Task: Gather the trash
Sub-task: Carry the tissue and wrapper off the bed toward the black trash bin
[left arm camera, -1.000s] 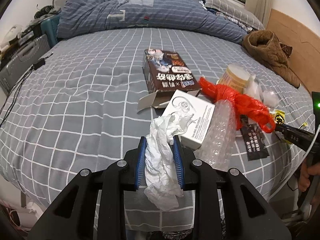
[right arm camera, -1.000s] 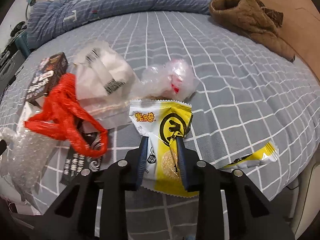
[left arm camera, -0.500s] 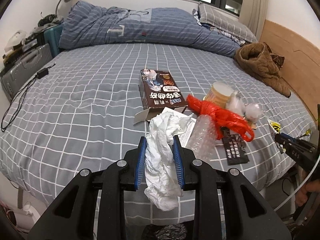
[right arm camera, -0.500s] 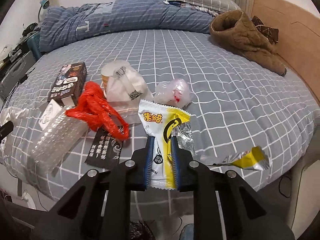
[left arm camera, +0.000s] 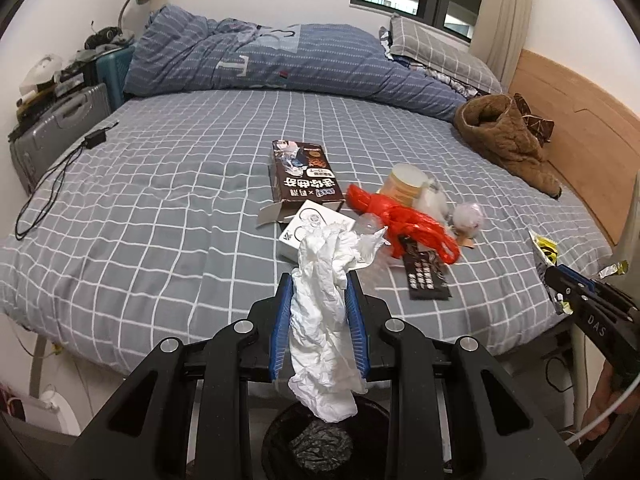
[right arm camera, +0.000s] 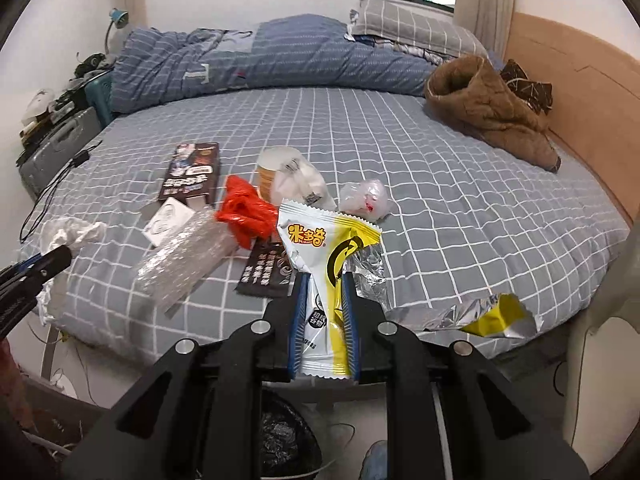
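Note:
My left gripper (left arm camera: 319,282) is shut on a crumpled white tissue (left arm camera: 326,304) and holds it off the bed's near edge, above a black-lined trash bin (left arm camera: 322,442). My right gripper (right arm camera: 323,282) is shut on a yellow-and-white snack wrapper (right arm camera: 326,252), also lifted off the bed; the bin (right arm camera: 286,440) shows below it. On the grey checked bed (left arm camera: 160,208) lie a dark box (left arm camera: 306,174), a white box (left arm camera: 310,230), a red plastic bag (left arm camera: 402,220), a black wrapper (left arm camera: 424,276), a cup (left arm camera: 402,182), bubble wrap (right arm camera: 182,258) and a torn yellow foil scrap (right arm camera: 490,316).
A brown coat (left arm camera: 506,140) lies at the bed's right by the wooden headboard (left arm camera: 588,128). A blue duvet (left arm camera: 256,60) is piled at the far end. Suitcases (left arm camera: 60,124) stand at the left; a black cable (left arm camera: 52,188) trails over the bed.
Both grippers have pulled back from the bed and risen with their trash. The right jaws closed tighter on the snack wrapper. The trash bin has come into view below.

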{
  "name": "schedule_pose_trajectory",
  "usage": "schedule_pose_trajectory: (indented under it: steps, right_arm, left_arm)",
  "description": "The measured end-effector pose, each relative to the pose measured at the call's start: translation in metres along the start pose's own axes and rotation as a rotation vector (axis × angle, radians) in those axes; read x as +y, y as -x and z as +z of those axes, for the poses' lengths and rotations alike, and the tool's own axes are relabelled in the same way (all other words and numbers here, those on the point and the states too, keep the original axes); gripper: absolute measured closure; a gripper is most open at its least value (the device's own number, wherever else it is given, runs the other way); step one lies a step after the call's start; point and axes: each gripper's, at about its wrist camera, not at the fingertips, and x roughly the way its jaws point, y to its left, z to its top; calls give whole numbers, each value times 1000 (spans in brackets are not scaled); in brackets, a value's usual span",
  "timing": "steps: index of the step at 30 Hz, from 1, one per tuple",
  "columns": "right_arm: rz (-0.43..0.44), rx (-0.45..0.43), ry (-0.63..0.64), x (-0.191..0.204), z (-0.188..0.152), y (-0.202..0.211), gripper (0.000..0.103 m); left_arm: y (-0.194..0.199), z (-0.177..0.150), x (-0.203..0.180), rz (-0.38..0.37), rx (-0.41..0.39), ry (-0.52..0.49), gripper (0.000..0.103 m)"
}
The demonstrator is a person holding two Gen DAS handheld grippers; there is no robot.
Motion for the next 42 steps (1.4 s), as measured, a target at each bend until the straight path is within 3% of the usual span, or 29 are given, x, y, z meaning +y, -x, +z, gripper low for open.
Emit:
schedule_pose_trajectory:
  steps: [16,31,42]
  right_arm:
    - [41,-40,53,29,-32,72,86]
    - [76,29,99,61,-83,67,86]
    - [85,90,109,73,-115,52,86]
  left_arm:
    - [63,-31,-1,36,-16,-5,77]
    - [65,-86,13,56,59,-14,77]
    - [45,-124,11,58,133,-27,77]
